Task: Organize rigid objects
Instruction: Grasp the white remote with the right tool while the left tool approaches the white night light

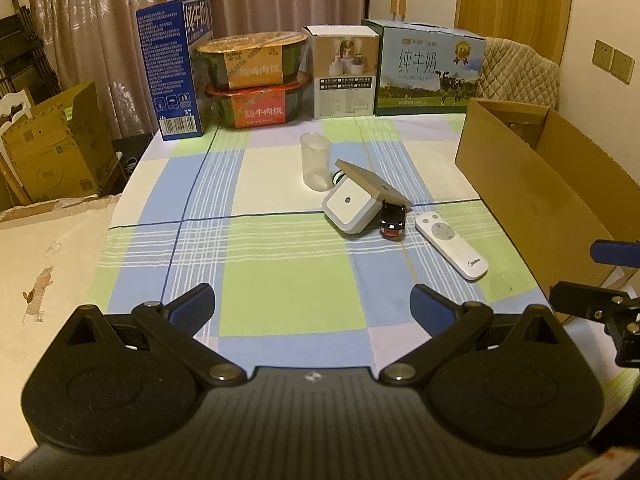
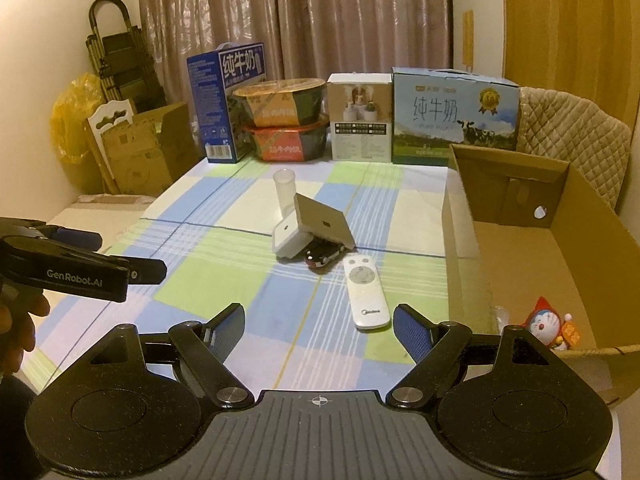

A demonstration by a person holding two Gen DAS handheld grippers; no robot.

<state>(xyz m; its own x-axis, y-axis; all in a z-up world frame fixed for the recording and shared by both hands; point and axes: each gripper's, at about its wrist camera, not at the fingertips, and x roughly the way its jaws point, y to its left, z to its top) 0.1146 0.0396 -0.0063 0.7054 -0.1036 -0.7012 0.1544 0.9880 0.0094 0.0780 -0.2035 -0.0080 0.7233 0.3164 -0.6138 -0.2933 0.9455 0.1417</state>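
A white remote [image 1: 452, 246] [image 2: 366, 298] lies on the checked tablecloth. Beyond it are a red-and-black toy car [image 1: 393, 222] [image 2: 324, 256], a white square device [image 1: 352, 206] [image 2: 290, 240] with a tan flat board [image 1: 372, 182] [image 2: 324, 220] leaning on it, and a clear plastic cup [image 1: 315, 161] [image 2: 285, 192]. An open cardboard box [image 1: 532, 184] [image 2: 460, 240] stands at the right with a Doraemon figure [image 2: 550, 324] inside. My left gripper [image 1: 312, 308] is open and empty over the near tablecloth. My right gripper [image 2: 318, 324] is open and empty, just short of the remote.
Along the table's far edge stand a blue milk carton [image 1: 172, 68], two stacked noodle bowls [image 1: 256, 80], a white product box [image 1: 346, 72] and a green milk case [image 1: 428, 68]. A padded chair [image 2: 572, 140] is behind the box. Cardboard boxes [image 1: 52, 144] sit on the floor at left.
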